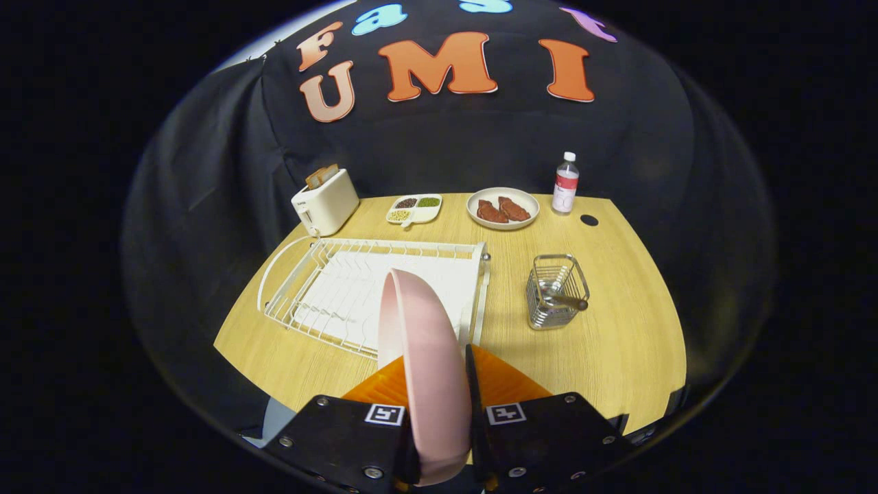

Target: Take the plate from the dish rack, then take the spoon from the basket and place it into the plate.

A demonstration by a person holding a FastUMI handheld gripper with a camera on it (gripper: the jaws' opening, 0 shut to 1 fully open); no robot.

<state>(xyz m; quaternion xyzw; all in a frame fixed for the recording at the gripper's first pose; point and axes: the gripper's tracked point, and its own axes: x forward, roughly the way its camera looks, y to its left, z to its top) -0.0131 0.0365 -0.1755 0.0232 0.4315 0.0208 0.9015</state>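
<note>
Gripper view: looks forward over a wooden table (617, 343) from above the near edge.
Tongs (442, 412): clenched on the plate (425, 357); one finger presses each face of it, near its lower rim.
Plate: pink, held on edge, rising from between the fingers toward 12 o'clock; already out of the rack (370, 288) and hanging in front of its near right corner.
Rack: white wire, just beyond the fingers at about 11 o'clock; no other dishes visible in it.
Basket (557, 291): small wire one, beyond the fingers at about 1 o'clock, well apart from the rack, with bare table between.
Spoon (566, 300): lies in the basket; its dark handle end pokes over the basket's right side, long axis running roughly 9 to 3 o'clock. The bowl end is too small to make out.
Farther off: toaster (326, 202) at 11, sectioned dish (413, 209) at 12, a plate of meat (503, 208) just right of 12, bottle (566, 183) at 1.
Step in hand: first part looks done; the plate is not yet set down.
Key relation: the spoon sits to the right of and beyond the tongs, so the plate probably wants putting flat on the open table near the basket, then a reach toward 1 o'clock across the handle's axis.
Risk: a plate pinched on edge may tip as it is laid down.
</note>
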